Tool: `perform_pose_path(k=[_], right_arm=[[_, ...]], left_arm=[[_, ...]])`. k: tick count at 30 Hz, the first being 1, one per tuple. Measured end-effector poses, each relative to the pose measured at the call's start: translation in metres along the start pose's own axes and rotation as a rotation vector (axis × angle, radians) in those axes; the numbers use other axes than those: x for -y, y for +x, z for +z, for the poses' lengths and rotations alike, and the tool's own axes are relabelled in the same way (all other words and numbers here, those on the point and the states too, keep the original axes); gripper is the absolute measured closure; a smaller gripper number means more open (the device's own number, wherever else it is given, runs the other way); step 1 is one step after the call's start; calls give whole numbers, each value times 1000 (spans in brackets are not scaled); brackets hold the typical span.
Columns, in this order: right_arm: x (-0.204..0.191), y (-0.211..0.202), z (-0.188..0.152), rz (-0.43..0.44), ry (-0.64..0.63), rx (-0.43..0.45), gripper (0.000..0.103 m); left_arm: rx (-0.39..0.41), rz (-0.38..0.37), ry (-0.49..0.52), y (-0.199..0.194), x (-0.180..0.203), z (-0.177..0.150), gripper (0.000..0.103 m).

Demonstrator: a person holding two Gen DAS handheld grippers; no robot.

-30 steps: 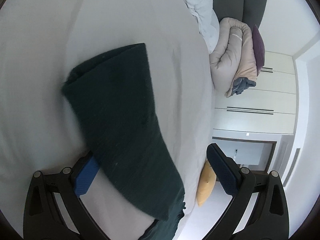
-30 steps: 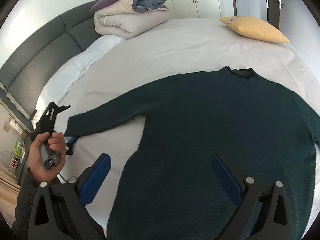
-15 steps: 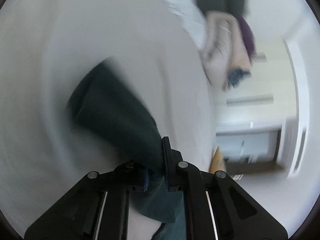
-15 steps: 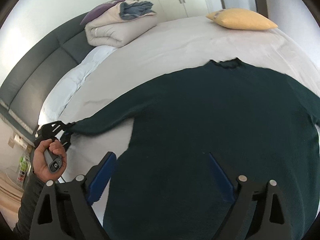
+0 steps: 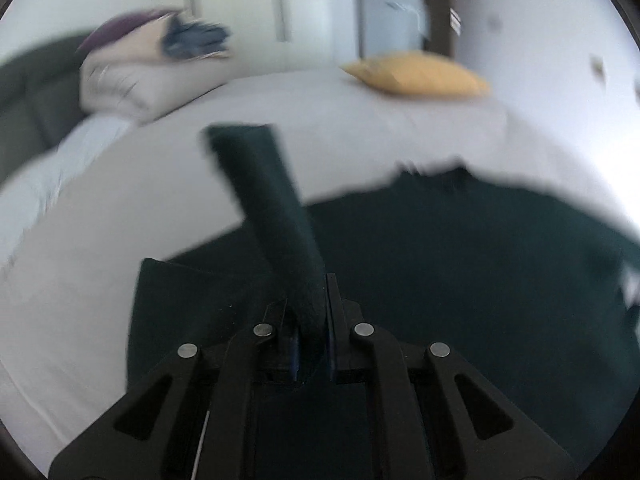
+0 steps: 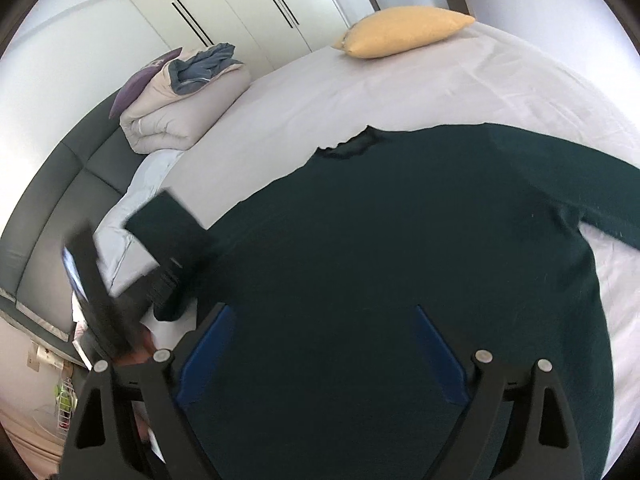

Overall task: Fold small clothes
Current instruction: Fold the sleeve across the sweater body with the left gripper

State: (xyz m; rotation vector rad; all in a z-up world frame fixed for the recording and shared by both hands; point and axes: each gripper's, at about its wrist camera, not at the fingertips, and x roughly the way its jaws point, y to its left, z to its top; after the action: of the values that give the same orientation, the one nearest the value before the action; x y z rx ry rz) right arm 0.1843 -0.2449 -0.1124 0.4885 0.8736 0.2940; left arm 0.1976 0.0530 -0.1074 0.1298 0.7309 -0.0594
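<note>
Jaws of the left gripper [image 5: 310,344] clenched on the sleeve [image 5: 276,216] of the dark green knit sweater [image 6: 400,280]; the sleeve stands lifted above the sweater body, cuff end up. Jaws of the right gripper [image 6: 320,352] released, having just been closing slightly, nothing pressed between them; they hover over the sweater's lower body. Sweater lies flat on the pale grey bed sheet [image 6: 360,92]. Right wrist view alone shows the far sleeve spread out at right and the left gripper blurred at left. Left view heavily blurred. Yellow cushion [image 6: 404,30] at the far bed edge.
</note>
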Motion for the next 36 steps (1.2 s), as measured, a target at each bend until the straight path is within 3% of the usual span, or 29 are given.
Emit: perform_pose_path(k=[5,10,13,16,20,25,28,31,33,36], right_arm=[[12,34,27,93,54,-64,11],[6,87,43,244,127,-184,10],[5,113,44,247,178,-269,10],[4,133,39,304,253,-331,10],[-4,151,29,339,288,-384,14],[-17,159,23,339,286,-390,15],[-21,165,27,312,258,-349,17],[-26,170,27,314,224,-327,31],[-30,173,26,308,185,-335,52],[-36,172,26,266,113,-324,70]], left_arm=[[6,92,207,15,39,-40,95],[30,125,313,19,58,-61,95],[32,126,313,28,63,-63,95],[39,122,295,27,57,-64,95],[56,109,244,6,56,-60,95],[90,85,172,-4,42,-55,95],[112,77,149,-14,37,-52,95],[122,73,134,-18,34,-50,95],[122,74,125,-20,32,-49,95],[104,75,105,-21,29,-47,95]])
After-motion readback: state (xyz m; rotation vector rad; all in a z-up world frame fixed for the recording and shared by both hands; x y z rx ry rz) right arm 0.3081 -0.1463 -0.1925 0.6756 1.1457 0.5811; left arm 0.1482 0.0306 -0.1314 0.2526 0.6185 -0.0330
